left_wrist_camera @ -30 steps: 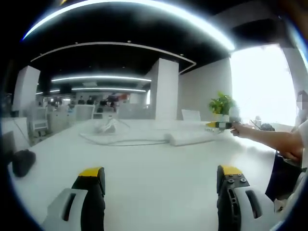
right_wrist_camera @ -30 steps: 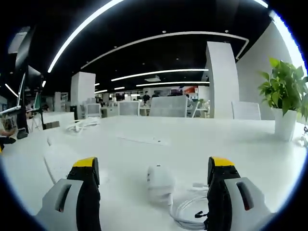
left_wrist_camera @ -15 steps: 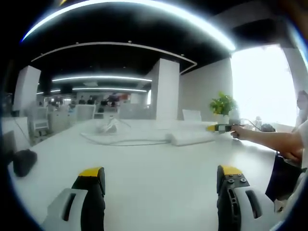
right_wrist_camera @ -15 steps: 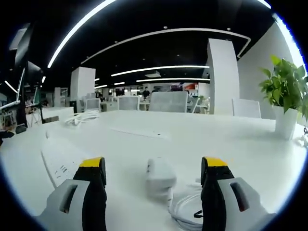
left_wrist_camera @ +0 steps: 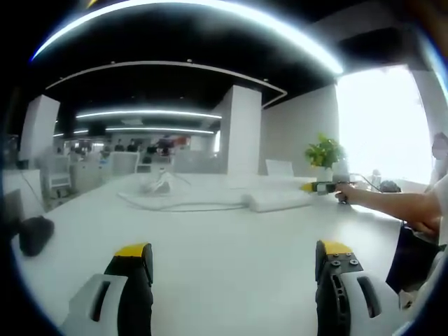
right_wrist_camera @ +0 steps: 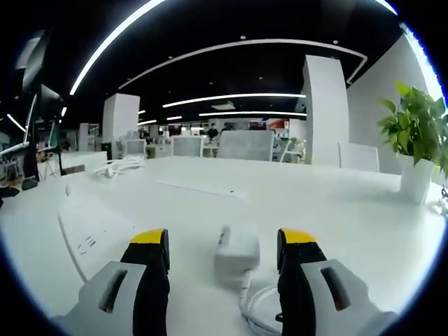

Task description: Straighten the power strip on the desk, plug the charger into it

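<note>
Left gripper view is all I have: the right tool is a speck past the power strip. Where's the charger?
Observer: In the right gripper view the charger, a white block, lies on the desk between the open jaws of the right tool. Neither jaw touches it.
Operator: Its cable?
Observer: The cable lies in loose loops on the desk, at the end of the charger nearest the camera.
Operator: Power strip relative to it?
Observer: The power strip lies to the left of the charger in that view, apart from it, with its sockets facing up.
</note>
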### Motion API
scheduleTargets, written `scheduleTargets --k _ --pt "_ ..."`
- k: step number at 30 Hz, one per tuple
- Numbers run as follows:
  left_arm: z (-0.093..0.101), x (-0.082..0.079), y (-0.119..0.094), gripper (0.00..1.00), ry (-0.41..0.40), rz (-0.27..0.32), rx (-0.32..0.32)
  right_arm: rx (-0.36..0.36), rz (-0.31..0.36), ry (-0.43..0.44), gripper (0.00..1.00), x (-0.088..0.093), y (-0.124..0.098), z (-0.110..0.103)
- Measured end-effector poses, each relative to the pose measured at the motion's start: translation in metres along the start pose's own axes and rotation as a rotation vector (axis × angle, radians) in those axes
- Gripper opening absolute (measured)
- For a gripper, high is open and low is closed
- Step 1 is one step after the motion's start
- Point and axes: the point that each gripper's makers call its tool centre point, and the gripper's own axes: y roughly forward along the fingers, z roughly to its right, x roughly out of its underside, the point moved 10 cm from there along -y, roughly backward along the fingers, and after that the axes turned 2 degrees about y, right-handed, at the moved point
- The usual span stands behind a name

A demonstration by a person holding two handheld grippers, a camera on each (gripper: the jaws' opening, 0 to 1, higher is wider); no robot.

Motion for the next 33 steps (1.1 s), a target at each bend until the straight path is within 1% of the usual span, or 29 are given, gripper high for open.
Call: scheduleTargets --k 2,5,8,15,19,22,24,28,30,31,33 --pt "0.0 0.0 0.0 0.99 -0.002 0.0 -0.001 0.008 -0.003 0.004 0.61 0.0 0.003 0.005" --pt "0.0 -0.001 -0.001 0.99 -0.002 0.0 -0.003 0.01 -0.037 0.017 0.6 0.002 0.006 0.007" --pt "0.001 0.0 0.0 0.99 -0.002 -0.001 0.0 0.021 -0.045 -0.001 0.55 0.002 0.005 0.007" --pt "0.0 0.0 0.0 0.99 -0.003 -0.004 -0.003 0.03 -0.049 0.007 0.42 0.002 0.005 0.008" --pt "0.0 0.001 0.0 0.99 -0.002 -0.004 -0.002 0.034 -0.054 0.006 0.4 0.003 0.006 0.009" --pt "0.0 0.002 0.001 0.99 -0.002 -0.007 -0.001 0.038 -0.066 -0.004 0.34 0.004 0.007 0.009" --pt "0.0 0.002 0.002 0.99 -0.003 -0.007 0.0 0.039 -0.074 0.002 0.34 0.005 0.007 0.009" --pt "0.0 0.003 0.002 0.99 -0.002 -0.007 -0.001 0.054 -0.069 0.016 0.33 0.006 0.009 0.011" --pt "0.0 0.003 0.002 0.99 -0.001 -0.006 -0.002 0.065 -0.082 0.019 0.31 0.008 0.01 0.012" --pt "0.0 0.003 0.002 0.99 0.0 -0.007 -0.002 0.068 -0.084 0.015 0.28 0.008 0.009 0.012" --pt "0.0 0.002 0.003 0.99 0.0 -0.005 -0.002 0.072 -0.083 0.013 0.28 0.008 0.009 0.013"
